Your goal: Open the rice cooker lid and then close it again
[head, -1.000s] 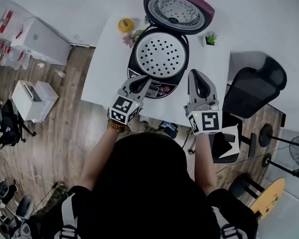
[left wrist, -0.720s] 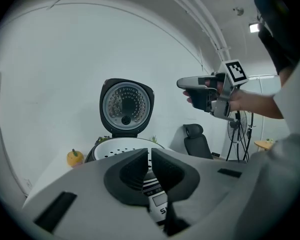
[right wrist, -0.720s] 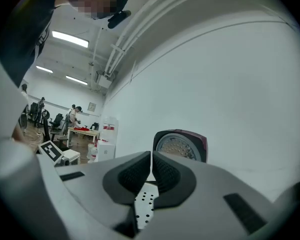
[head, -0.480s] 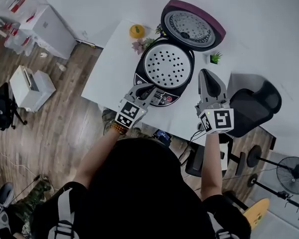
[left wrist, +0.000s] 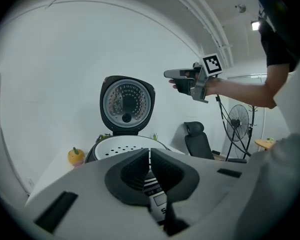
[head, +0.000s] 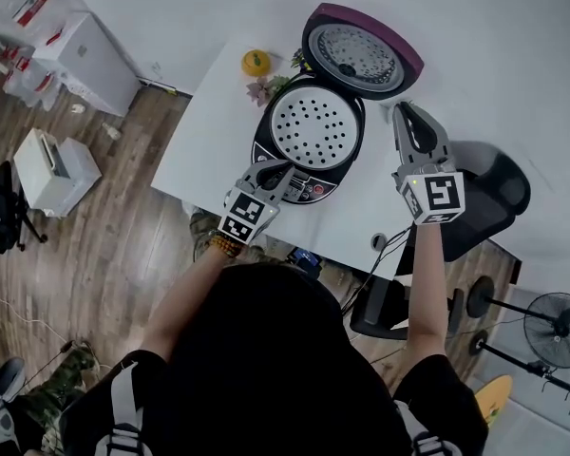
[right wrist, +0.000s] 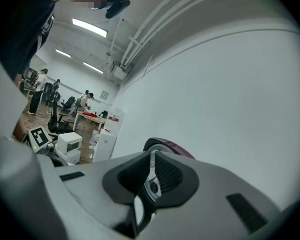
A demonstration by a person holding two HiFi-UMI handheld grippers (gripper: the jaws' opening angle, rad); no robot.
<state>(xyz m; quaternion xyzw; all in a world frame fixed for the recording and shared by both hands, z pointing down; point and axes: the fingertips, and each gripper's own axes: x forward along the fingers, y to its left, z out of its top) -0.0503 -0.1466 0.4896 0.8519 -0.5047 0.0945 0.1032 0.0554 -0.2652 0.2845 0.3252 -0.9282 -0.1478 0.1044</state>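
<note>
The rice cooker [head: 309, 190] stands on the white table [head: 204, 145] with its maroon lid [head: 361, 53] swung up and back. A white perforated tray [head: 313, 126] fills the pot's mouth. My left gripper [head: 283, 167] is shut and empty, its tips over the cooker's front control panel. My right gripper [head: 405, 110] is shut and empty, raised to the right of the cooker, close beside the open lid. The left gripper view shows the lid [left wrist: 127, 104] upright behind the left gripper [left wrist: 150, 153], and the right gripper [left wrist: 176, 74] high in the air. In the right gripper view, the lid's maroon rim [right wrist: 171, 147] shows past the right gripper [right wrist: 153, 156].
An orange fruit-shaped ornament [head: 256, 62] and a small plant [head: 265, 89] sit at the table's back left of the cooker. A black office chair [head: 494, 193] stands right of the table, a fan [head: 560, 329] beyond it. White boxes [head: 52, 167] lie on the wooden floor at left.
My right gripper has risen and moved from the table's front edge toward the open lid's right side, rolling a little. The left gripper has stayed by the control panel.
</note>
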